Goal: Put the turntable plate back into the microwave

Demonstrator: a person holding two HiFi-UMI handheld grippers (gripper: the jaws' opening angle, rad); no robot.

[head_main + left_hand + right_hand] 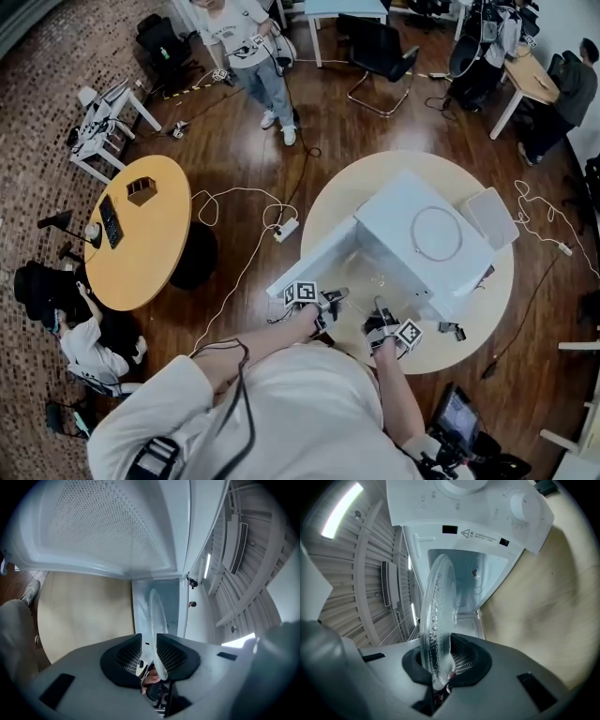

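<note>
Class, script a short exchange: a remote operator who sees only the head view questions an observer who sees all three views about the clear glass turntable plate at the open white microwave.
Operator: From above I can barely make out the plate. Which gripper has it?
Observer: The right gripper is shut on the rim of the clear round glass turntable plate.
Operator: And the other one?
Observer: The rim also sits between the jaws of the left gripper, but a slit shows beside the rim, so that gripper looks open rather than clamped.
</note>
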